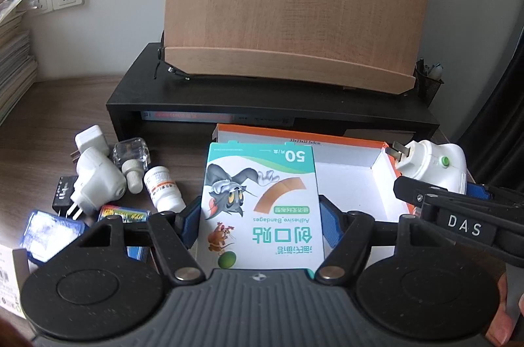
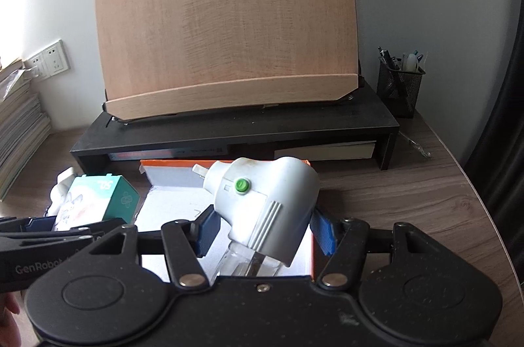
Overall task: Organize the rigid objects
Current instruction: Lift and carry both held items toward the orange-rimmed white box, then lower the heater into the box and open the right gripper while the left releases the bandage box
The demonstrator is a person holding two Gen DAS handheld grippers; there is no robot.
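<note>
My left gripper (image 1: 262, 216) pinches bandage box (image 1: 260, 206), right gripper (image 2: 265, 232) pinches plug-in vaporizer (image 2: 268, 203); lower both level into orange tray (image 1: 376, 147), release separately.

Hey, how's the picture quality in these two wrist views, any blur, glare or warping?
Left wrist view: sharp; print on the teal adhesive-bandage box in the left gripper is readable; fisheye bows the brown wooden board. Right wrist view: same box looks washed out and soft; the white plug-in vaporizer with green button in the right gripper is fairly sharp.
</note>
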